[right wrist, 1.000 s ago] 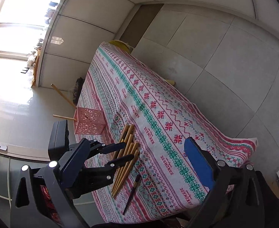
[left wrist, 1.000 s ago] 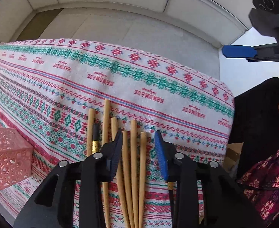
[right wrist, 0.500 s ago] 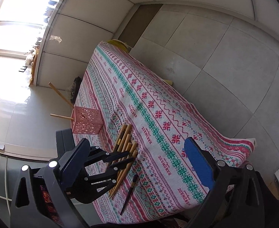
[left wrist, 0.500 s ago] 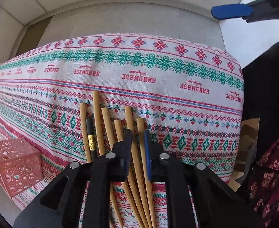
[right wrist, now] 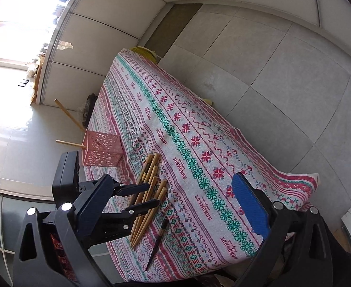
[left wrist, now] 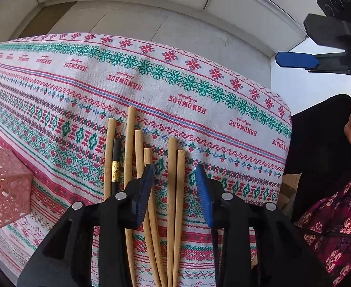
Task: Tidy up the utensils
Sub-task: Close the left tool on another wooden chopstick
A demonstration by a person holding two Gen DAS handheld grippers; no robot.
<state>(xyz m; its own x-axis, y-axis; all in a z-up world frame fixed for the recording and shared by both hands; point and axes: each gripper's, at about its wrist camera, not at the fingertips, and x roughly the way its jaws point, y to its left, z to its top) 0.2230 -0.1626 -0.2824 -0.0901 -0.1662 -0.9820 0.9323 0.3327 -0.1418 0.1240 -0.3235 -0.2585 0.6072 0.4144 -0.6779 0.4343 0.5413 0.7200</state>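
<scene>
- Round bamboo chopsticks (left wrist: 172, 186) lie bundled near the tablecloth's (left wrist: 151, 91) front edge; a black chopstick (right wrist: 156, 244) lies apart, closer to that edge.
- Left gripper (left wrist: 174, 187): jaws have just been opening, parted above the sticks, pads touching none.
- Right gripper (right wrist: 173, 215): ribbed blue pads wide apart, empty.
- Perforated pink holder (right wrist: 102, 151) at the front edge holds two sticks; the left wrist view cuts it off.
</scene>
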